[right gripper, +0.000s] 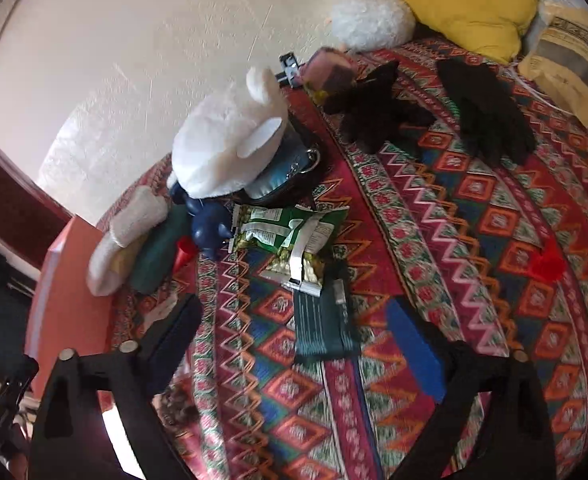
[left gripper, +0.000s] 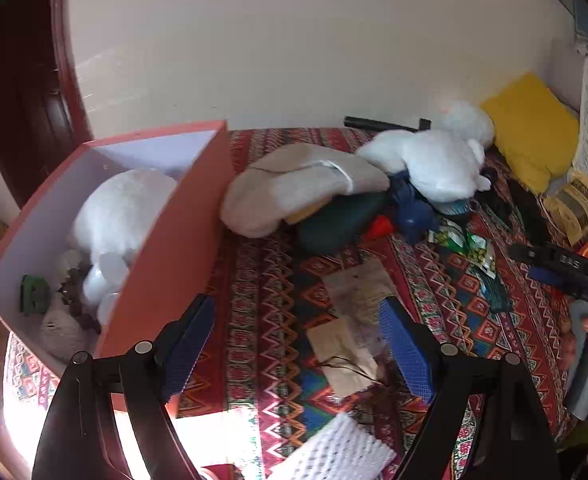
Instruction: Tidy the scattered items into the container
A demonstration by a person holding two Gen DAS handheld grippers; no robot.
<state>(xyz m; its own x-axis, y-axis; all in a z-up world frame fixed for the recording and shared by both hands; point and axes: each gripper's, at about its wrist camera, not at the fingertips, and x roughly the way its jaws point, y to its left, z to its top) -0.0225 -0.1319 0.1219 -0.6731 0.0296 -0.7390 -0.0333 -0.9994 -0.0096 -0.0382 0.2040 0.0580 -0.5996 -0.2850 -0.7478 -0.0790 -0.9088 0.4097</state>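
Patterned cloth covers the bed (right gripper: 433,216), and many loose items lie close together on it, so a careless close could snag the cover or take two things at once. Right gripper (right gripper: 294,332) stands wide and empty, a dark green pouch (right gripper: 321,328) lying between its fingers, untouched; a snack packet (right gripper: 290,240) sits just beyond at 12 o'clock. Left gripper (left gripper: 297,340) is likewise wide and empty over a tan paper packet (left gripper: 353,320). Orange box (left gripper: 174,232), part filled, stands at 10 o'clock from the left gripper.
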